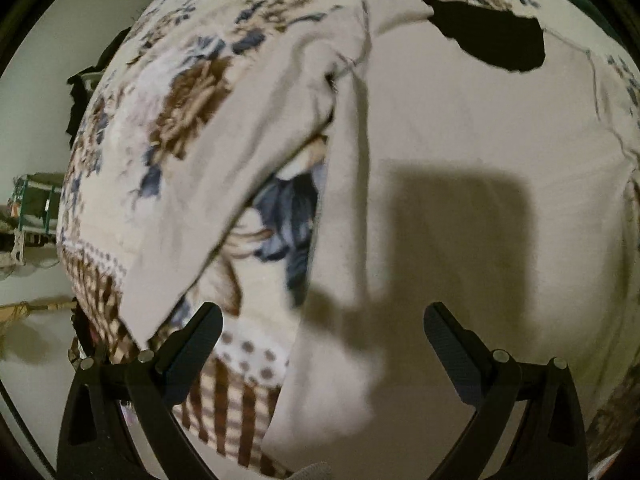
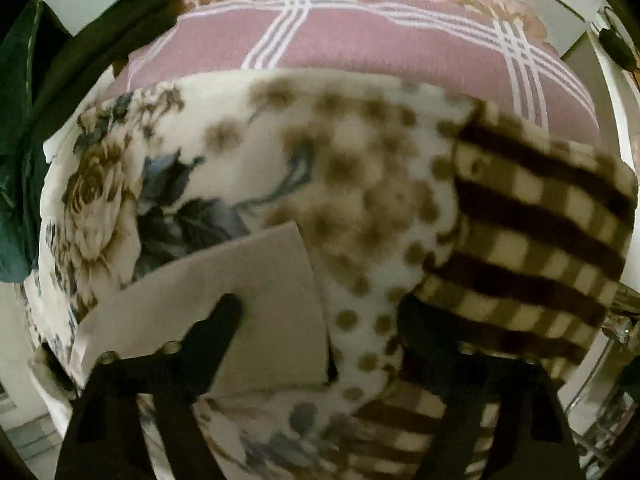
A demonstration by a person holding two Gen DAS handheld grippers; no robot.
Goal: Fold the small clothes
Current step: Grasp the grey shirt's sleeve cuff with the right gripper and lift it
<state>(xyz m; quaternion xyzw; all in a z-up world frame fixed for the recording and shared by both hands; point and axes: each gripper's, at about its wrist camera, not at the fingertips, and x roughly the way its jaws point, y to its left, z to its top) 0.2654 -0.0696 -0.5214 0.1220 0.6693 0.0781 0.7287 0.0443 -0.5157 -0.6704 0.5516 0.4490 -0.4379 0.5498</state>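
Observation:
A beige garment [image 1: 460, 208] lies spread on a floral blanket [image 1: 188, 104] on a bed. Its sleeve [image 1: 224, 184] stretches down to the left, and its neck opening [image 1: 496, 36] shows dark at the top. My left gripper [image 1: 322, 324] is open and empty, just above the garment's lower left edge. In the right wrist view a beige sleeve end [image 2: 224, 300] lies flat on the blanket [image 2: 360, 208]. My right gripper [image 2: 324, 312] is open over it, with the left finger [image 2: 224, 320] above the cloth and the right finger over the blanket.
A pink plaid blanket [image 2: 360, 40] lies beyond the floral one. Dark green cloth [image 2: 20, 140] hangs at the bed's left side. A green rack [image 1: 36, 204] stands on the floor to the left of the bed. A glass item [image 2: 616, 332] is at the right.

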